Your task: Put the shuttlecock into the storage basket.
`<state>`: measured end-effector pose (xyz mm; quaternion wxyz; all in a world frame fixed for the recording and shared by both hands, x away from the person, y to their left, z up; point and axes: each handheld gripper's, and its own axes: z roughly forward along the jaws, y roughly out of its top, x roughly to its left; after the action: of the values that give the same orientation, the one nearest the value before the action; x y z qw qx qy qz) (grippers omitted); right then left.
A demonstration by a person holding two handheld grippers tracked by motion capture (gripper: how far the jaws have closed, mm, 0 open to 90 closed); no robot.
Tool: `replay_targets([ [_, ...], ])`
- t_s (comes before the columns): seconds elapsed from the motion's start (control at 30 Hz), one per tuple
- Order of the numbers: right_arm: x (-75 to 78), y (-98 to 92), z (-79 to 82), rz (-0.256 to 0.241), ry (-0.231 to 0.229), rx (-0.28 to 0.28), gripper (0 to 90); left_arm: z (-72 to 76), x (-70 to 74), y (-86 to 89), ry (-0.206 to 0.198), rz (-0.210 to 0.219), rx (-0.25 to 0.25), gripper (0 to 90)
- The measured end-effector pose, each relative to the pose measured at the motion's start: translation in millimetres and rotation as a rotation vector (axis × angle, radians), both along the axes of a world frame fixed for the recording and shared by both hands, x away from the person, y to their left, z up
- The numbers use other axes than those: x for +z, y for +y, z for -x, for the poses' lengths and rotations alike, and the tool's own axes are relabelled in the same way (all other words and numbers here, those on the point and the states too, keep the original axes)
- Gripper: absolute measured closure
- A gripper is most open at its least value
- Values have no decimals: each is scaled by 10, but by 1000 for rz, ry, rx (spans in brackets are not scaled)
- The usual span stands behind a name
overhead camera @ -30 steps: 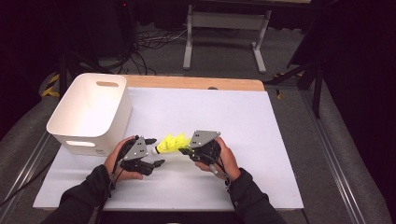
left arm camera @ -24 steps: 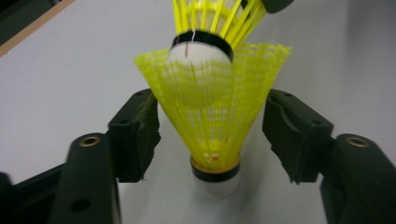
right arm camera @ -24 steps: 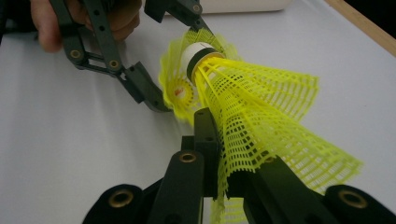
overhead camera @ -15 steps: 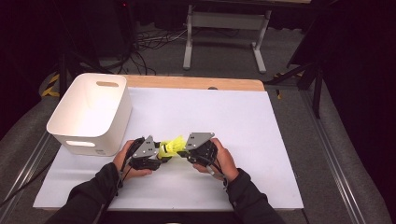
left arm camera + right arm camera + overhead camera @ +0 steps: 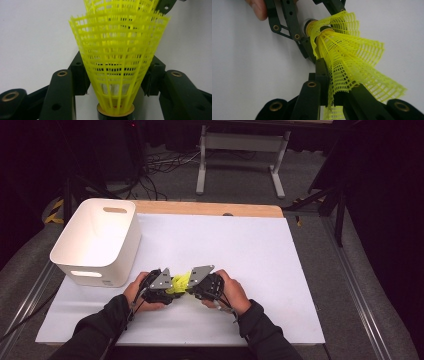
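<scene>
Pulling nested yellow shuttlecocks apart at lower centre; our left gripper clamps one skirt, right gripper pinches other; next, straight separation

The shuttlecocks are bright yellow, their skirts an open lattice of fine ribs and small square holes; a tan ring over a black band shows at one base. The left gripper and the right gripper are black, with brass-coloured rivets and grey top plates. Beside the grippers, the bin is plain white. The table is white, with a light wood strip along its far edge.
</scene>
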<state>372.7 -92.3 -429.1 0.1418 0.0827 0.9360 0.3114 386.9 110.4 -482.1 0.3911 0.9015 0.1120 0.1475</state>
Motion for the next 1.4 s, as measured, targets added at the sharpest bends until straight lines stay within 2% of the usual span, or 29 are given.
replay_targets([
  [0.07, 33, 24, 12, 24, -12, 11, 861, 10, 11, 8, -7, 12, 2, 520],
  [0.13, 73, 32, 11, 25, -11, 14, 853, 19, 33, 18, -21, 31, -1, 529],
  [0.33, 223, 83, -26, 72, 30, 30, 805, 45, 71, 26, -52, 59, -8, 538],
  [0.47, 303, 129, 2, 78, 29, 24, 722, 48, 85, 30, -58, 84, -10, 541],
  [0.6, 409, 131, 8, 65, 22, 24, 631, 56, 109, 62, -58, 135, -12, 544],
  [0.8, 559, 171, 30, 90, 6, 4, 511, 61, 132, 95, -68, 185, -7, 545],
  [0.87, 598, 172, 31, 78, 5, -11, 457, 61, 134, 99, -69, 193, -5, 547],
  [0.93, 640, 163, 39, 83, 3, -9, 446, 63, 133, 104, -69, 200, -2, 548],
  [1.2, 752, 70, 71, 16, 2, -31, 351, 56, 135, 113, -75, 207, 1, 558],
  [1.3, 757, 53, 80, 13, -9, -57, 321, 58, 140, 121, -79, 211, 2, 562],
  [1.4, 794, -32, 75, -44, -5, -70, 311, 66, 145, 130, -80, 230, 6, 568],
])
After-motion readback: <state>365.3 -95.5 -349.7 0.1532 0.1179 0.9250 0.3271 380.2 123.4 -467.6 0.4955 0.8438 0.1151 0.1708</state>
